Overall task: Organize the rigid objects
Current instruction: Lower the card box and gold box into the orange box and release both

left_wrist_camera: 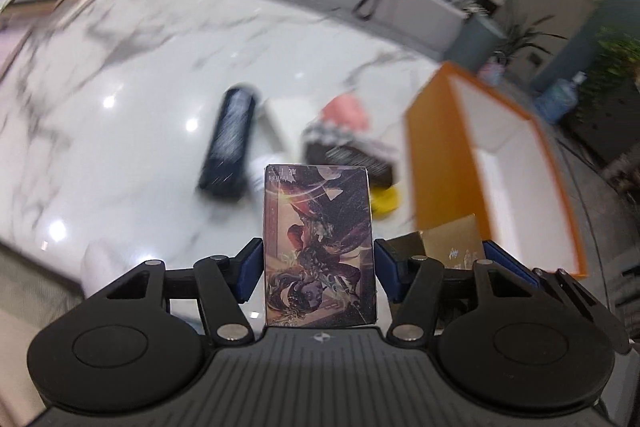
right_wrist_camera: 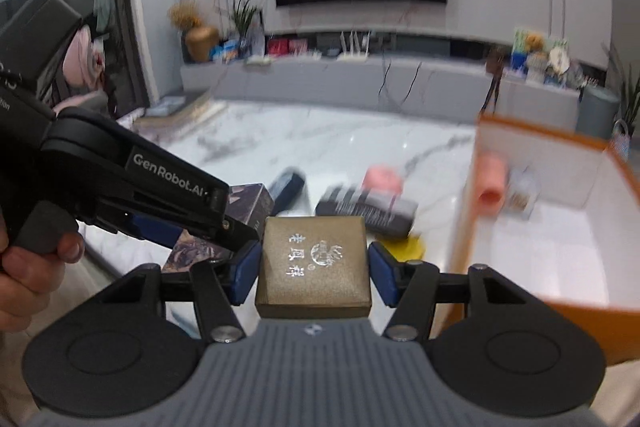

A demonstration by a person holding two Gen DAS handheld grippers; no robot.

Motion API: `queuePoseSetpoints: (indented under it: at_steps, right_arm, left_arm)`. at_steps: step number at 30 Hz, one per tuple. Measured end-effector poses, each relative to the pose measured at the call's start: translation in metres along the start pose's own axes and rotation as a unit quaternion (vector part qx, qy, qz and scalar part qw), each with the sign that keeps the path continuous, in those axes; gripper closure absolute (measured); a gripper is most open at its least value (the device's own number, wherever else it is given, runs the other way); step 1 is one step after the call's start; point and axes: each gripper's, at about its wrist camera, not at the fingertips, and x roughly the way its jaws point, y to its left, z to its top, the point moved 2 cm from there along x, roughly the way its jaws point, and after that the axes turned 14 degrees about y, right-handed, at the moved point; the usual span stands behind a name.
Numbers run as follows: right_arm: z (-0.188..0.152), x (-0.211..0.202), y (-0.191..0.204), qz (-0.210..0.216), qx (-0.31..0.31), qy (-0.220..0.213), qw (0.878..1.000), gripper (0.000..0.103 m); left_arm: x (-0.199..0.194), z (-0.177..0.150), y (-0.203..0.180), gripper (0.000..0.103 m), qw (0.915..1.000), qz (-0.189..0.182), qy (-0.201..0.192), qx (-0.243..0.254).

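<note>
Item one: illustrated card box (left_wrist_camera: 319,247), clamped between the blue pads of the left gripper (left_wrist_camera: 319,269), long axis running straight out along the fingers, printed face up toward the camera, lifted clear of the marble floor (left_wrist_camera: 132,75). Item two: bronze-coloured square box (right_wrist_camera: 314,263) with pale lettering on its lid, clamped between the pads of the right gripper (right_wrist_camera: 314,269), lid up, likewise held off the floor. Both sets of fingers are closed on their loads; neither is free. Destination, by judgement: orange-walled open box (right_wrist_camera: 560,227) with white interior, already holding a pink cylinder (right_wrist_camera: 492,183) and a small clear item too blurred to name. Governing relation: the orange box lies forward and to the right of both grippers; in the right wrist view its near wall stands just beside the right fingers, whereas the left gripper sits further to the left, so the right hand is nearer and would likely deposit first. Remaining on the floor ahead: dark long case (left_wrist_camera: 230,143), striped dark packet (right_wrist_camera: 366,211), a yellow item (left_wrist_camera: 384,201) partly hidden, and a pink item behind the packet.
</note>
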Motion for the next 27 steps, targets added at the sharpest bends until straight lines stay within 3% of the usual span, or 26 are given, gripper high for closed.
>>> queuePoseSetpoints:
  at_steps: [3,7,10,13,18,20,22,24,27]
  right_arm:
    - [0.013,-0.017,-0.023,-0.019,0.025,-0.014,0.999,0.045]
    - [0.028,-0.032,-0.07,-0.05,0.046,-0.022,0.997,0.045]
    - [0.039,-0.032,-0.106,-0.08,0.056,-0.003,0.995,0.045]
    - [0.049,-0.029,-0.141,-0.081,0.075,0.026,0.994,0.045]
    - [0.065,-0.017,-0.187,-0.112,0.083,0.072,0.988,0.045]
    - [0.072,-0.017,-0.202,-0.121,0.066,0.076,0.988,0.045]
    - [0.075,-0.013,-0.217,-0.107,0.065,0.084,0.989,0.045]
    - [0.078,-0.004,-0.227,-0.095,0.062,0.096,0.989,0.045]
    - [0.082,0.015,-0.235,-0.08,0.05,0.107,0.99,0.045]
  left_arm:
    - [-0.015,0.013,-0.033,0.036,0.9986,-0.014,-0.012,0.049]
    - [-0.014,0.033,-0.082,0.036,0.994,-0.031,0.0,0.105]
    - [-0.001,0.051,-0.118,0.036,0.9904,-0.035,0.02,0.132]
    - [0.017,0.067,-0.154,0.036,0.9854,-0.038,0.038,0.161]
    - [0.064,0.085,-0.206,0.036,0.9665,0.004,0.072,0.246]
    - [0.083,0.088,-0.218,0.036,0.9544,0.025,0.079,0.287]
    - [0.104,0.09,-0.23,0.036,0.9357,0.054,0.082,0.339]
    - [0.125,0.088,-0.24,0.036,0.9081,0.083,0.088,0.401]
    - [0.154,0.084,-0.246,0.036,0.8578,0.111,0.112,0.489]
